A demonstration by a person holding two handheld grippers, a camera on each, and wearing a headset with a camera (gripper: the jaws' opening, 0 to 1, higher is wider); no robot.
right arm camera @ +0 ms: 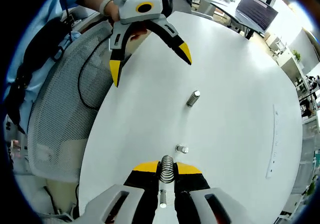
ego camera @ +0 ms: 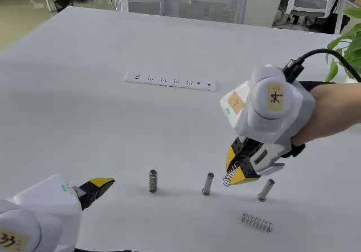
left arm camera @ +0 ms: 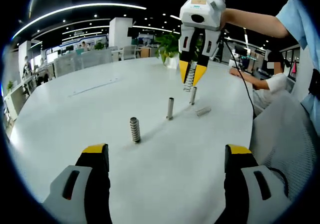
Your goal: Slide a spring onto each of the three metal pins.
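Three metal pins stand in a row on the white table (ego camera: pixel 84 111). The left pin (ego camera: pixel 153 181) (left arm camera: pixel 134 130) (right arm camera: pixel 193 98) wears a spring. The middle pin (ego camera: pixel 207 184) (left arm camera: pixel 170 108) (right arm camera: pixel 182 149) and the right pin (ego camera: pixel 265 190) (left arm camera: pixel 193 95) are bare. My right gripper (ego camera: pixel 236 172) (left arm camera: pixel 192 76) (right arm camera: pixel 167 171) is shut on a spring (ego camera: pixel 227 177) (left arm camera: pixel 188 82) (right arm camera: pixel 167 165), held just above and between the two bare pins. Another spring (ego camera: pixel 257 222) (left arm camera: pixel 203 112) lies loose near the right pin. My left gripper (ego camera: pixel 98 187) (left arm camera: pixel 166 156) (right arm camera: pixel 150 41) stands open, left of the row, with nothing in it.
A white power strip (ego camera: pixel 171 81) (left arm camera: pixel 95 86) lies farther back on the table. A green plant (ego camera: pixel 347 49) stands at the right edge. Mesh chairs (ego camera: pixel 203 3) stand beyond the far edge, and a cable (ego camera: pixel 324 54) trails from the right gripper.
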